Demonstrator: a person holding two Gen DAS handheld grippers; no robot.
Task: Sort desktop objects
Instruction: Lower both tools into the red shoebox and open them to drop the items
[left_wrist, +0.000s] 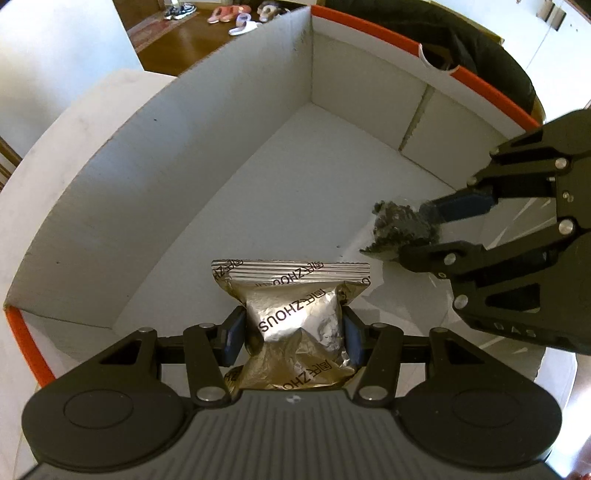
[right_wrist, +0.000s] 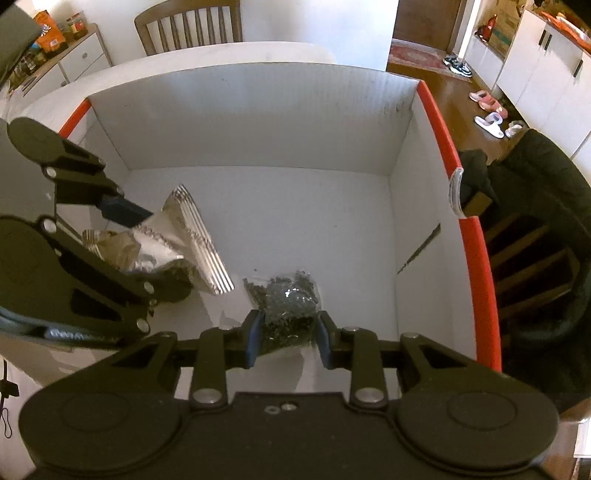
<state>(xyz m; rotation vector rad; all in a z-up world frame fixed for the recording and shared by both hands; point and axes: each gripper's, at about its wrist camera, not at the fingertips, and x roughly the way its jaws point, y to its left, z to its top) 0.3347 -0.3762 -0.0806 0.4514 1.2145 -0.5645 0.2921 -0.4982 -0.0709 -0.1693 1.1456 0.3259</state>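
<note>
Cardboard box (left_wrist: 192, 177) with white inner walls and an orange rim fills both views, standing on a white table (right_wrist: 258, 50). Both tools reach down into it side by side.

The left gripper (left_wrist: 294, 334) is clamped on a silver foil packet (left_wrist: 295, 314); its blue pads (left_wrist: 233, 338) press in the packet's sides, and the crimped top edge points away from the camera, above the box floor. In the right wrist view the same packet (right_wrist: 184, 236) hangs tilted at the left side of the box.

The right gripper (right_wrist: 287, 338) is closed on a small clear bag of dark bits (right_wrist: 286, 299), its pads squeezing the bag's lower half. From the left wrist view that bag (left_wrist: 400, 225) sticks out beyond the fingertips, near the box's right wall. Whether the bag touches the floor cannot be told.

Beyond the box stand a wooden chair (right_wrist: 188, 26), a dark jacket (right_wrist: 546, 206) draped over another chair, and slippers (right_wrist: 489, 123) on the brown floor.
</note>
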